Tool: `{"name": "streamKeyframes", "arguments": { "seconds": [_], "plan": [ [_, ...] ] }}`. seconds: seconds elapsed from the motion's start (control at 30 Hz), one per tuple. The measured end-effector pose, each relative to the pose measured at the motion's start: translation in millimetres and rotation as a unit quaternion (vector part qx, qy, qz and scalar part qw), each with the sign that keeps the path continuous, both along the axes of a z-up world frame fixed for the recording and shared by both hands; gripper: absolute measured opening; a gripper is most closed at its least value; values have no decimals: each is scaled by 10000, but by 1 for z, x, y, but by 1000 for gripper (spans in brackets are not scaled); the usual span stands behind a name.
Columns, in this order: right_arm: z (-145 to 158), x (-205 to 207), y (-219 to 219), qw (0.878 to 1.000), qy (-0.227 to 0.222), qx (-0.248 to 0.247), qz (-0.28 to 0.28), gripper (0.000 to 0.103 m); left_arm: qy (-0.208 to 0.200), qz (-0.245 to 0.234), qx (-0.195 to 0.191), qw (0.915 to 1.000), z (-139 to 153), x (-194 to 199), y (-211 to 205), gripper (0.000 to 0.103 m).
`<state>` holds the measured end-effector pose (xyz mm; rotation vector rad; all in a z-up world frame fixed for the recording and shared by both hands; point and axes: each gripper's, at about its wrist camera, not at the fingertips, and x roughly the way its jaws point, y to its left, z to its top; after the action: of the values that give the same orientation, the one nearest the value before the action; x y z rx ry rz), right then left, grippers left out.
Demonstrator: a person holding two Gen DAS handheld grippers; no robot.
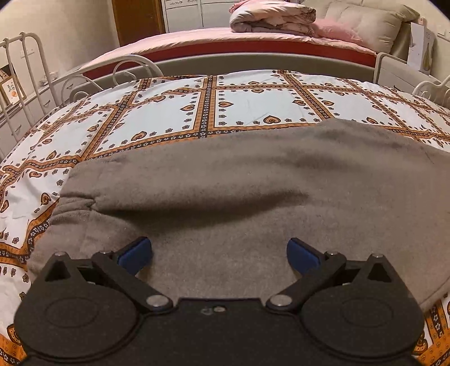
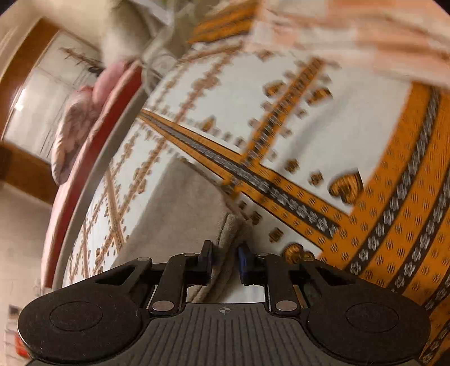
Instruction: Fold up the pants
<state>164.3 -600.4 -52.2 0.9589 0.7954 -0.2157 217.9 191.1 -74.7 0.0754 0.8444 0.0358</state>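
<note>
One pair of grey-brown fleece pants point(image 1: 225, 183), spread flat on one bed under a white quilt point(image 1: 253, 104) patterned with orange bands and hearts. Two claws. Left claw point(image 1: 219, 254) spread wide, blue pads point(image 1: 135, 253) well apart, hovering low over the pants with fabric lying between and beneath the fingers, neither pad pressing on it. Right claw point(image 2: 225, 260) nearly pressed together, pinching a folded hem edge of the pants point(image 2: 180, 214) that runs up between its two fingers; view tilted and smeared with blur. Beyond the quilt, a second bed with one pink sheet point(image 1: 225, 42), one bundled duvet point(image 1: 270, 17) and one beige cushion point(image 1: 365, 25). White metal bed rail point(image 1: 28, 70) at far left.
</note>
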Motion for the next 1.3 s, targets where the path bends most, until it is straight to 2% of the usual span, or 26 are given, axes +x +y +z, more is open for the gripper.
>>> {"name": "streamKeyframes", "arguments": {
  "seconds": [0.1, 0.13, 0.17, 0.2, 0.23, 0.3, 0.33, 0.37, 0.4, 0.5, 0.57, 0.67, 0.73, 0.77, 0.8, 0.83, 0.87, 0.97, 1.07, 1.17, 1.3],
  "plan": [
    [26, -18, 7, 9980, -563, -271, 79, 18, -8, -46, -14, 10000, 0, -1, 1, 97],
    [28, -20, 9, 9976, -500, -448, 137, 18, -11, -72, -3, 10000, -1, -2, 1, 97],
    [19, -16, 7, 9984, -236, -480, 179, 18, -12, -91, 6, 10000, -1, -2, 1, 97],
    [2, -10, 4, 9988, 212, -376, 224, 18, -8, -91, 2, 10000, -2, -1, 1, 97],
    [-10, -6, 2, 9983, 425, -270, 278, 18, -7, -88, 7, 10000, -1, -2, 0, 97],
    [-6, -10, -3, 9996, 194, -104, 191, 21, -1, -72, 28, 10000, 0, -2, -1, 97],
    [-3, -14, -2, 9998, 108, -42, 139, 27, 5, -66, 36, 10000, 1, -2, -2, 97],
    [-3, -18, -1, 9999, 86, 53, 114, 42, 24, -61, 49, 10000, 3, -2, -3, 97],
    [-2, -21, 1, 9997, 6, 166, 181, 52, 46, -69, 34, 10000, 5, -2, -4, 97],
    [3, -23, 11, 9992, 54, 38, 404, 52, 26, -184, -275, 9994, 15, -4, -11, 97],
    [3, -24, 17, 9988, 74, 138, 471, 52, -87, -382, -404, 9984, 23, -7, -24, 97],
    [4, -18, 19, 9988, 117, 172, 454, 52, -148, -690, -342, 9969, 27, -9, -46, 97],
    [3, -14, 18, 9993, 118, 54, 343, 51, -15, -876, -262, 9958, 21, -5, -63, 97],
    [3, -11, 17, 9994, 126, -5, 328, 48, 123, -907, -194, 9956, 16, -2, -69, 97],
    [3, -10, 17, 9993, 195, -78, 317, 30, 442, -865, -81, 9952, 5, 3, -74, 97],
    [1, -9, 16, 9990, 352, -183, 228, 21, 588, -776, -122, 9952, -3, 6, -74, 97],
    [0, -11, 14, 9992, 363, -111, 144, 20, 539, -724, -215, 9957, -2, 7, -73, 97],
    [8, -17, 13, 9999, 104, -6, 63, 21, 400, -501, -350, 9973, 7, 8, -71, 97],
    [-7, -14, 11, 9988, 346, 257, 222, 25, 177, -871, -357, 9954, 13, 3, -85, 97],
    [1, -21, 5, 9991, -13, 399, 131, 26, 263, -1001, -260, 9943, 10, -1, -102, 97],
    [-4, -20, 2, 9983, 62, 578, 86, 43, -52, -597, -1002, 9932, 13, -3, -140, 97]
  ]
}}
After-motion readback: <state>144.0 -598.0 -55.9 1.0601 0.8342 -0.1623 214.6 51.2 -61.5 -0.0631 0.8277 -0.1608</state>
